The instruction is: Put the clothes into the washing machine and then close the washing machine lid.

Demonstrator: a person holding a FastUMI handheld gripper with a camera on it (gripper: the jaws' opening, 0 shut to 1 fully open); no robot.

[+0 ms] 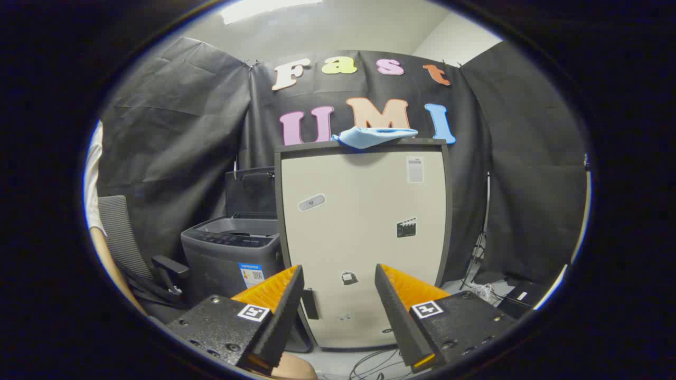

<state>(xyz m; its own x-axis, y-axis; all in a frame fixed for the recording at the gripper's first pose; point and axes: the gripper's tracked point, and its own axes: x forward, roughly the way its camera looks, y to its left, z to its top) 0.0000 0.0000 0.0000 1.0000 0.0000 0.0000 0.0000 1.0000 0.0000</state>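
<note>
While apart: gripper point(339, 287) fingers, cloth point(373, 136) atop cabinet point(363, 232) beyond.

Tall beige cabinet point(364, 248) stands on the floor point(343, 361), light blue cloth point(372, 136) draped on its top edge. Grey washing machine point(232, 253) beside it, lid up. Cables point(377, 364) on floor.

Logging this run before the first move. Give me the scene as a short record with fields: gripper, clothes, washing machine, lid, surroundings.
gripper: gripper open, fingers apart, nothing between them
clothes: light blue cloth lying on top of the tall beige cabinet, beyond the fingers
washing machine: dark grey top-loader on the floor, beside the cabinet
lid: lid raised, standing upright behind the tub opening
surroundings: office chair next to the washing machine; cables on the floor below the fingers
task state: cloth not yet picked up
</note>
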